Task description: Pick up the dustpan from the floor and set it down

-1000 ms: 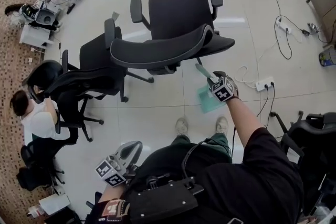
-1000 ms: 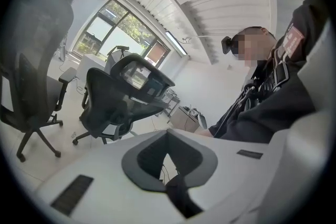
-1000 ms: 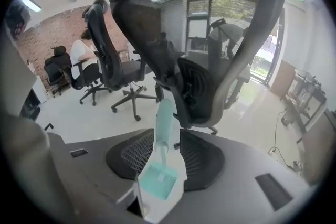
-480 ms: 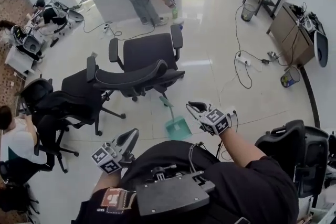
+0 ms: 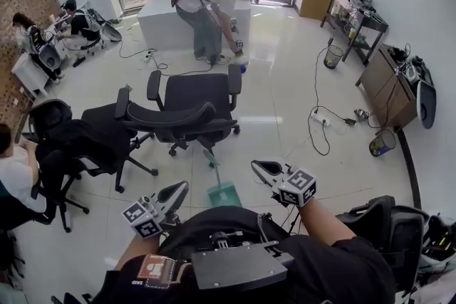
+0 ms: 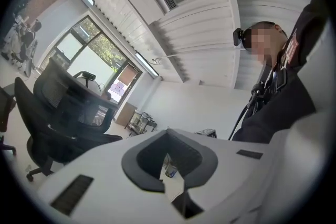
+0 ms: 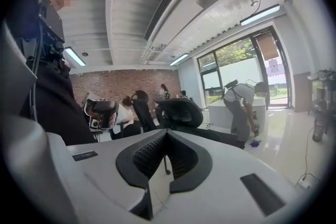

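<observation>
The teal dustpan (image 5: 224,193) lies on the white floor just ahead of my body, its long handle (image 5: 209,157) slanting up toward a black office chair (image 5: 187,112). My right gripper (image 5: 260,167) hangs in the air to the right of the pan, clear of it, jaws shut with nothing between them. In the right gripper view the right gripper (image 7: 167,135) points level into the room. My left gripper (image 5: 179,189) is held up at the pan's left, also apart from it. The left gripper (image 6: 168,135) shows its pads together and empty.
Two more black chairs (image 5: 92,135) stand at the left, another (image 5: 388,224) at my right. A person (image 5: 206,7) bends by a white table (image 5: 160,21). Cables and a power strip (image 5: 319,120) lie on the floor. Seated people are at the left, cabinets (image 5: 388,85) at the right.
Both grippers have risen. The right gripper left the dustpan's handle and its jaws closed empty. My head has lifted, so more of the room shows. The dustpan stays on the floor.
</observation>
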Available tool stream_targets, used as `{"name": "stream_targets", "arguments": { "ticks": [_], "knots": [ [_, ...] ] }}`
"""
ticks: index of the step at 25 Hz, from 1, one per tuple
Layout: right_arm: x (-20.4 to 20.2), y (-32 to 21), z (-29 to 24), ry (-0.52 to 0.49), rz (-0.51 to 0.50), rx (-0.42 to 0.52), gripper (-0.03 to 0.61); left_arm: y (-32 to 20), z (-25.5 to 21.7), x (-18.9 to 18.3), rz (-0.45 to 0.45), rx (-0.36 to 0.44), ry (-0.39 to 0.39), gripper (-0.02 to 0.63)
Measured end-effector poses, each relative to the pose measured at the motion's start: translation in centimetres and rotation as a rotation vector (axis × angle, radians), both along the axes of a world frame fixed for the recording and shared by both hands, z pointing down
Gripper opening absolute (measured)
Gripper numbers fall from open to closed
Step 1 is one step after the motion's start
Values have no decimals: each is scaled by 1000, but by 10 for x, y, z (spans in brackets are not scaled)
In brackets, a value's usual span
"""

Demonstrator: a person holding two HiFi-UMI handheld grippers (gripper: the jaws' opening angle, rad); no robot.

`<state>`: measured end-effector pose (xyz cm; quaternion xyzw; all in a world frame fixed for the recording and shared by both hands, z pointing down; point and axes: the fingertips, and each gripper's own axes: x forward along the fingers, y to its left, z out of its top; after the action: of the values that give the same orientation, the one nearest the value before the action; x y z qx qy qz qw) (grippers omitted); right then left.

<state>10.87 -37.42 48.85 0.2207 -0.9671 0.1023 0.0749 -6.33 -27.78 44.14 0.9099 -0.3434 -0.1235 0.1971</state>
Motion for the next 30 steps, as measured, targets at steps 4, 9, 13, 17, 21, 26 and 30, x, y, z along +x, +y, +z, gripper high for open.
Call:
{"name": "stream_targets", "arguments": {
  "ticks": [4, 9, 13, 17, 21, 26, 30],
  "knots": [
    [-18, 14, 7, -14, -100, -1, 20, 11, 6, -2, -44, -18, -8, 8],
    [-48, 36, 1, -35, -141, -14, 20, 41, -1, -25, -81, -3, -12, 8],
    [-86, 80, -33, -25, -150, 23, 20, 83, -25, -66, -77, 32, 4, 8],
    [-134, 133, -67, -44, -95, 22, 20, 142, -42, -124, -52, 54, 4, 8],
    [-222, 221, -86, -155, -20, -43, 20, 227, -40, -224, 1, 46, -17, 8],
    [-298, 319, -95, -208, -7, -101, 20, 306, -30, -302, 57, 15, -16, 8],
    [-296, 383, -107, -191, 4, -73, 19, 352, -23, -298, 126, 35, 3, 8]
  ]
}}
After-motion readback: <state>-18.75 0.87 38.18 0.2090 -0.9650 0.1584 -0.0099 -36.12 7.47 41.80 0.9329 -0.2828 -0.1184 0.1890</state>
